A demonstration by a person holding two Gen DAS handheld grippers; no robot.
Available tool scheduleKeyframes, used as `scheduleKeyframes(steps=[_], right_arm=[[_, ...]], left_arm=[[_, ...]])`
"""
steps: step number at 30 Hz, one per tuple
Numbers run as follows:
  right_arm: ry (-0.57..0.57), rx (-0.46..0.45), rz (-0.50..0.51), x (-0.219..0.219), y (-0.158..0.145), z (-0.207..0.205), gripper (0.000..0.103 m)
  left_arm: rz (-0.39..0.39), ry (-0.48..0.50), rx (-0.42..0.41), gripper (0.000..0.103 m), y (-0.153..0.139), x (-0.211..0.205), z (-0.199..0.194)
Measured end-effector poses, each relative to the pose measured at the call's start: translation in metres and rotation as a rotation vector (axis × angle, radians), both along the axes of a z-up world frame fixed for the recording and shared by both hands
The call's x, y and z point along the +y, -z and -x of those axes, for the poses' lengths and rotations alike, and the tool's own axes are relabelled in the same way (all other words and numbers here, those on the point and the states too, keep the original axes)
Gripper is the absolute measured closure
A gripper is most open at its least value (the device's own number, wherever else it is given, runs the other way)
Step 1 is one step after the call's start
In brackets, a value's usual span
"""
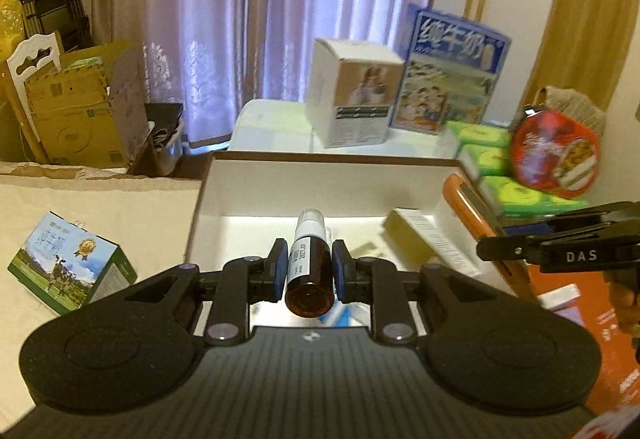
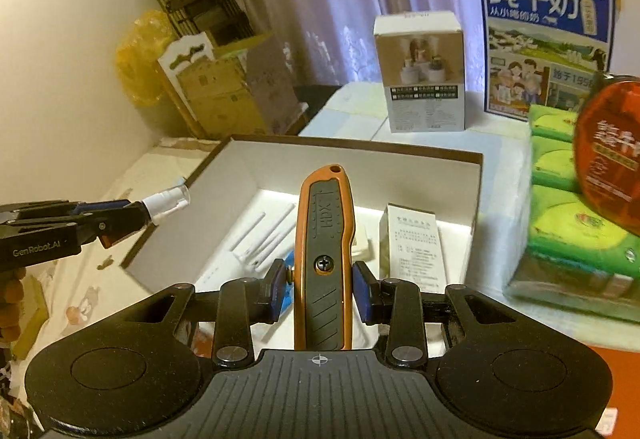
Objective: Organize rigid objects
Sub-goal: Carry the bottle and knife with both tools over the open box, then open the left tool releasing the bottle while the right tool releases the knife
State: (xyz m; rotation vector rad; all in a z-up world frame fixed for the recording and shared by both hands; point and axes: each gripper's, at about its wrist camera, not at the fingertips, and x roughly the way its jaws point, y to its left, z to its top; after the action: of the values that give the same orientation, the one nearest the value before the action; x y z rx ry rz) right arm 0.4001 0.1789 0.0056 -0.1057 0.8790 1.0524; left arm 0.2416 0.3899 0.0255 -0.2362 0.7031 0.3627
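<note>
My left gripper (image 1: 309,271) is shut on a brown spray bottle (image 1: 310,271) with a white cap, held over the near edge of the open white box (image 1: 280,179). My right gripper (image 2: 323,279) is shut on an orange and grey utility knife (image 2: 324,239), held above the same box (image 2: 360,159). The knife also shows at the right of the left wrist view (image 1: 476,215). The bottle's cap shows at the left of the right wrist view (image 2: 168,201). Inside the box lie a small white carton (image 2: 416,243) and a white device with antennas (image 2: 260,235).
A green milk carton (image 1: 72,263) lies on the cloth left of the box. Behind the box stand a white product box (image 1: 352,91) and a blue milk carton (image 1: 452,71). Green packs (image 2: 572,207) and a red round tin (image 2: 608,155) sit to the right.
</note>
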Motion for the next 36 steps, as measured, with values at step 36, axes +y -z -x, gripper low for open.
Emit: scheduleKeyframes(steps=[36], right_arm=[[0.088, 0.006, 0.242, 0.088, 0.073, -0.046, 0.071]], left_arm=[[0.029, 0.046, 0.178, 0.066, 0.081, 0.073, -0.081]])
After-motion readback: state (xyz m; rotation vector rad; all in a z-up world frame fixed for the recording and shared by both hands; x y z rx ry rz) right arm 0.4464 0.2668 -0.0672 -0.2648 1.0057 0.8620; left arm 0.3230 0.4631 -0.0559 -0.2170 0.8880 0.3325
